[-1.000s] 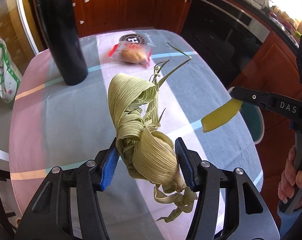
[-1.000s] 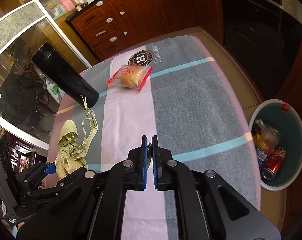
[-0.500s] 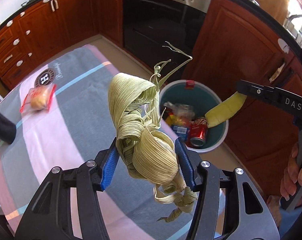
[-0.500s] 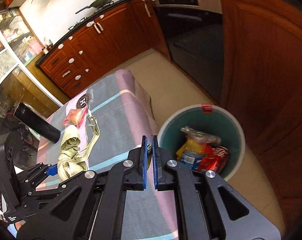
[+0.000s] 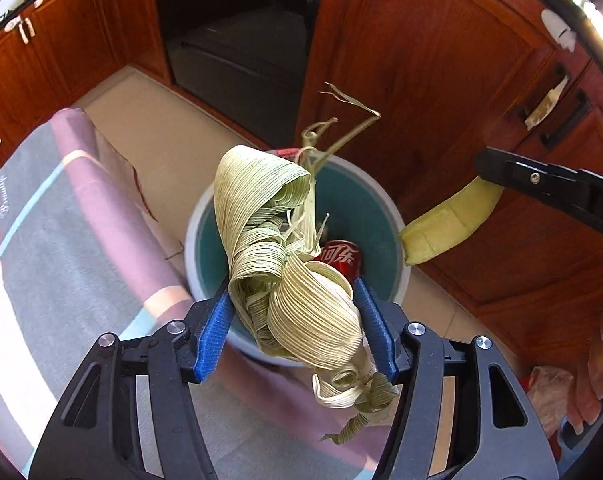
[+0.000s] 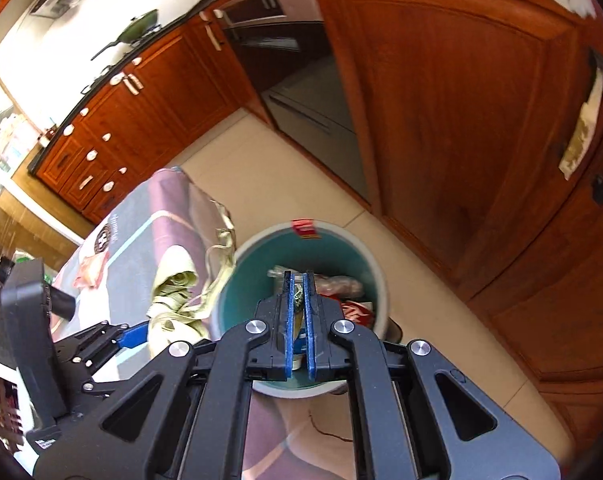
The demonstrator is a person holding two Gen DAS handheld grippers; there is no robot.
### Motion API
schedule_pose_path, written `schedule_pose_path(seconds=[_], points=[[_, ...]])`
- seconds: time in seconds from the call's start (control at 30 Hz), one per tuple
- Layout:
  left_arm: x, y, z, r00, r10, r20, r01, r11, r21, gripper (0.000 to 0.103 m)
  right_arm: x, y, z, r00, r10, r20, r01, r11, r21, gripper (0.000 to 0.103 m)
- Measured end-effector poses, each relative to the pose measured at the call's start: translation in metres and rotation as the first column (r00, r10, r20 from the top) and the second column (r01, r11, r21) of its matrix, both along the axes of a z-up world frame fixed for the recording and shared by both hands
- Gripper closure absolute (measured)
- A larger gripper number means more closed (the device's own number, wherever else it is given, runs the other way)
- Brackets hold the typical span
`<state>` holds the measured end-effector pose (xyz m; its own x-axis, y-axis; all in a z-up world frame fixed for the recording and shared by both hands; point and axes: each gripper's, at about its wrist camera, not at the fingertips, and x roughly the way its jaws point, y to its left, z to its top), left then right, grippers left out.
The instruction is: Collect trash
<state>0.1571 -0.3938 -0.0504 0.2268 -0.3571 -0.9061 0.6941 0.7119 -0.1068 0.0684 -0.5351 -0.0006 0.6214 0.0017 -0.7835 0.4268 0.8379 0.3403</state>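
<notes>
My left gripper [image 5: 295, 312] is shut on a bundle of pale green corn husks [image 5: 285, 264] and holds it in the air over the near rim of a teal trash bin [image 5: 361, 200] on the floor. My right gripper [image 6: 299, 296] is shut on a yellow-green peel strip [image 5: 445, 220], which hangs to the right of the bin in the left wrist view; in its own view only a sliver [image 6: 298, 300] shows between the pads. The bin [image 6: 261, 256] holds a red soda can [image 5: 339, 258] and wrappers. The husks [image 6: 177, 300] also show in the right wrist view.
The table with its striped cloth [image 5: 61, 240] lies left of the bin, with a bagged snack [image 6: 89, 272] further back. Wooden cabinets [image 5: 421, 60] and a dark oven [image 5: 237, 40] stand behind the bin. Beige floor tiles [image 6: 441, 320] surround it.
Both grippers have swung right from above the table to the bin, carrying the husks and the peel. The bin is now closer and more directly below.
</notes>
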Motion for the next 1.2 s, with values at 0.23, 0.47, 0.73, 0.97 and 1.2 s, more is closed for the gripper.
schedule_pose_path(seconds=[0.23, 0.47, 0.73, 0.97, 1.2], points=[[0.012, -0.008, -0.017, 1.000, 0.020, -0.018, -0.019, 0.999, 0.047, 0.020, 0.005, -0.015, -0.015, 0.999, -0.013, -0.034, 0.013, 1.000, 0.009, 0.098], [0.017, 0.005, -0.016, 0.999, 0.036, -0.005, -0.036, 0.999, 0.041, 0.009, 0.021, -0.011, -0.027, 0.998, 0.015, -0.055, -0.014, 1.000, 0.023, 0.098], [0.008, 0.026, -0.011, 0.999, 0.048, -0.008, -0.048, 0.998, 0.049, 0.005, 0.037, 0.002, -0.047, 0.994, 0.055, -0.099, -0.048, 0.996, 0.075, 0.085], [0.004, 0.038, -0.008, 0.998, 0.066, -0.011, -0.065, 0.997, 0.045, 0.005, 0.035, 0.009, -0.047, 0.993, 0.044, -0.109, -0.037, 0.997, 0.069, 0.038], [-0.004, 0.054, 0.000, 0.995, 0.095, -0.015, -0.094, 0.995, 0.040, 0.005, 0.033, 0.017, -0.041, 0.991, 0.042, -0.124, -0.032, 0.996, 0.081, 0.024]])
